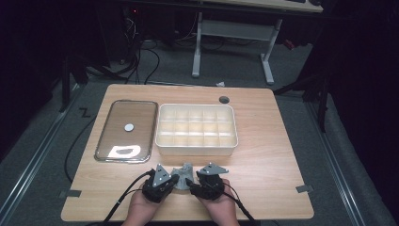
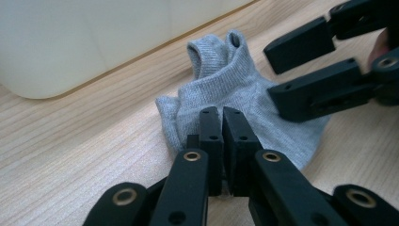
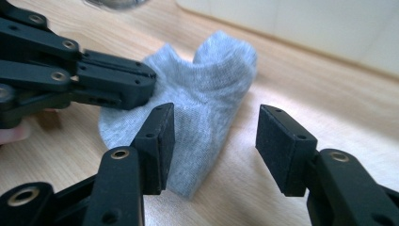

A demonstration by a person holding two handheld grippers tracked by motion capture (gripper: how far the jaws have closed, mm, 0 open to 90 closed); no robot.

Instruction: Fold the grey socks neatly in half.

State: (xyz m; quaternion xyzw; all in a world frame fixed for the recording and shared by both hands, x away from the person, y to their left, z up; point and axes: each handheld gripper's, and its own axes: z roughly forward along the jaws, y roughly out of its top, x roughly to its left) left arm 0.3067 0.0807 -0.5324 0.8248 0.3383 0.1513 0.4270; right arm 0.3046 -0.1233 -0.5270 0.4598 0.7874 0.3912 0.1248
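left hand-held gripper (image 2: 222, 123) clenched on grey sock (image 2: 235, 89) near the counter (image 1: 263, 155) front edge; right hand-held gripper (image 3: 214, 141) released, jaws straddling the sock.

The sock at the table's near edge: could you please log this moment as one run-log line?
sock: grey, on table | left gripper: shut on sock | right gripper: open over sock | box: empty

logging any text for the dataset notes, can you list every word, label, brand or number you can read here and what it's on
None: no readable text stands on anything here.
The grey sock, the white divided box and the clear lid carry no print that I can make out.
The round white spot on the lid is too small to tell whether it is a label.
The left gripper and right gripper bear no markings.
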